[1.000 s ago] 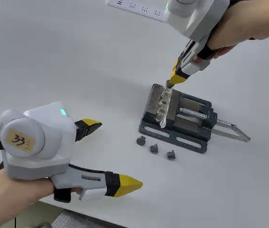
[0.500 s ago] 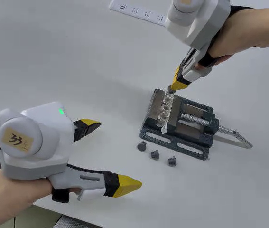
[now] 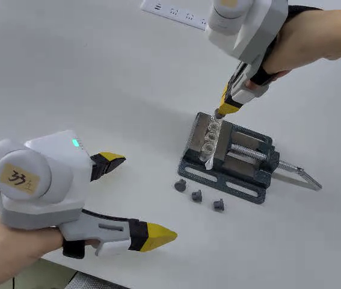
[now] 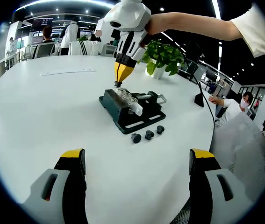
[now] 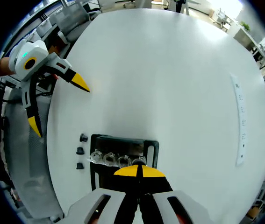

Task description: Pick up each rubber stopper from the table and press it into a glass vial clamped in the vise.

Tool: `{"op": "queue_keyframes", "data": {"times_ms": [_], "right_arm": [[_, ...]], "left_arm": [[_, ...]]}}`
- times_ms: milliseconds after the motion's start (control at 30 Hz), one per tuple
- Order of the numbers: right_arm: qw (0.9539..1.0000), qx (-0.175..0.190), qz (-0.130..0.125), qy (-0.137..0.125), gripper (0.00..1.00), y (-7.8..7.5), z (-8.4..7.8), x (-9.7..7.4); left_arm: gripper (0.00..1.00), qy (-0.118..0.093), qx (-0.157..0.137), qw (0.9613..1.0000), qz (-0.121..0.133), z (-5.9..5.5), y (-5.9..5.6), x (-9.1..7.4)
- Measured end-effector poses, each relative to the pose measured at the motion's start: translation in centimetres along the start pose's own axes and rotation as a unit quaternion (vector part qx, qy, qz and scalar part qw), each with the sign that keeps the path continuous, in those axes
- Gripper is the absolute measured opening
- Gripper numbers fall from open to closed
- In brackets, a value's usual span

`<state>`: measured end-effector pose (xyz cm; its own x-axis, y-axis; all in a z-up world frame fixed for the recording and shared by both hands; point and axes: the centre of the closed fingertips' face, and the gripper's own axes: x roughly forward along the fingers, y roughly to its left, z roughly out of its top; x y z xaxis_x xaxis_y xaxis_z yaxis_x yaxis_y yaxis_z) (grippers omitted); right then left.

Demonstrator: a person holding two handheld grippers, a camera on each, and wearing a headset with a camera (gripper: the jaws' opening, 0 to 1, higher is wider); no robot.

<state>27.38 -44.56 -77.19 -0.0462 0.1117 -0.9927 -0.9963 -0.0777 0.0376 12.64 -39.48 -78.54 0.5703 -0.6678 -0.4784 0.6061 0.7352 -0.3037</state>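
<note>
A black vise (image 3: 242,168) clamps a row of glass vials (image 3: 209,139). My right gripper (image 3: 219,112) points down at the farthest vial, shut on a small grey rubber stopper (image 3: 217,114) that sits at that vial's mouth. In the right gripper view the shut jaws (image 5: 139,171) cover that vial, and the other vials (image 5: 109,158) lie to their left. Three loose stoppers (image 3: 196,195) lie in a line on the table in front of the vise (image 4: 132,109). My left gripper (image 3: 135,198) is held open and empty, well left of the vise, its fingertips (image 4: 74,154) wide apart.
A white power strip (image 3: 176,12) lies at the table's far edge. The white table (image 3: 98,78) is bare between the left gripper and the vise. The vise handle (image 3: 299,174) sticks out to the right. Beyond the table stand a plant (image 4: 162,56) and seated people.
The head view has shifted slightly. The right gripper stays at the farthest vial with the stopper in its tips. The left gripper has hardly moved.
</note>
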Motion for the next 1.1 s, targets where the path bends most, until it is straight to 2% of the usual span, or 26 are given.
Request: {"op": "queue_keyframes", "data": {"times_ms": [167, 233, 267, 300, 333, 367, 400, 467, 533, 567, 633, 900, 967, 1100], "right_arm": [[0.9999, -0.011, -0.009, 0.008, 0.0, -0.1, 0.0, 0.2], [0.9999, -0.009, 0.001, -0.005, 0.0, 0.5, 0.6, 0.2], [0.9995, -0.01, 0.013, -0.026, 0.0, 1.3, 1.4, 0.3], [0.999, 0.021, 0.019, -0.035, 0.0, 1.5, 1.8, 0.4], [0.9995, 0.013, 0.012, -0.027, 0.0, 1.5, 1.6, 0.3], [0.9989, -0.038, 0.0, -0.028, 0.0, 1.4, 1.7, 0.1], [0.9995, -0.022, -0.003, -0.024, 0.0, 1.6, 1.4, 0.2], [0.9992, -0.03, -0.004, -0.025, 0.0, 1.5, 1.4, 0.2], [0.9995, -0.017, -0.009, -0.026, 0.0, 1.4, 1.3, 0.2], [0.999, -0.033, -0.016, -0.026, 0.0, 1.3, 1.4, 0.2], [0.9993, -0.021, -0.018, -0.026, 0.0, 1.0, 1.5, 0.3], [0.9993, -0.018, -0.005, -0.031, 0.0, 0.8, 1.4, 0.1], [0.9991, -0.021, 0.0, -0.036, 0.0, 1.3, 1.5, 0.0], [0.9985, -0.009, 0.013, -0.053, 0.0, 1.2, 1.6, 0.1]], "left_arm": [[0.91, -0.001, 0.0, 1.0, 0.0, 0.1, 0.1, 0.1], [0.91, -0.002, 0.003, 1.0, 0.0, 0.2, 0.1, 0.2], [0.91, -0.002, 0.0, 1.0, -0.002, 0.2, -0.1, 0.2], [0.91, -0.001, 0.003, 1.0, -0.001, 0.2, -0.1, 0.2], [0.91, 0.0, 0.006, 1.0, 0.002, 0.3, 0.1, 0.2], [0.91, 0.0, 0.005, 1.0, 0.001, 0.4, 0.1, 0.1], [0.91, -0.002, 0.004, 1.0, 0.001, 0.5, 0.1, 0.1], [0.91, -0.003, 0.003, 1.0, 0.003, 0.6, 0.3, 0.1], [0.91, -0.002, 0.007, 1.0, 0.005, 0.6, 0.4, 0.1], [0.91, 0.0, 0.007, 1.0, 0.004, 0.6, 0.4, 0.2], [0.91, 0.0, 0.006, 1.0, 0.003, 0.6, 0.3, 0.3], [0.91, -0.003, 0.01, 0.9999, -0.001, 1.0, 0.0, 0.5], [0.91, -0.003, 0.01, 0.9999, 0.001, 1.1, 0.1, 0.4], [0.91, -0.003, 0.009, 1.0, 0.003, 0.9, 0.3, 0.2]]}}
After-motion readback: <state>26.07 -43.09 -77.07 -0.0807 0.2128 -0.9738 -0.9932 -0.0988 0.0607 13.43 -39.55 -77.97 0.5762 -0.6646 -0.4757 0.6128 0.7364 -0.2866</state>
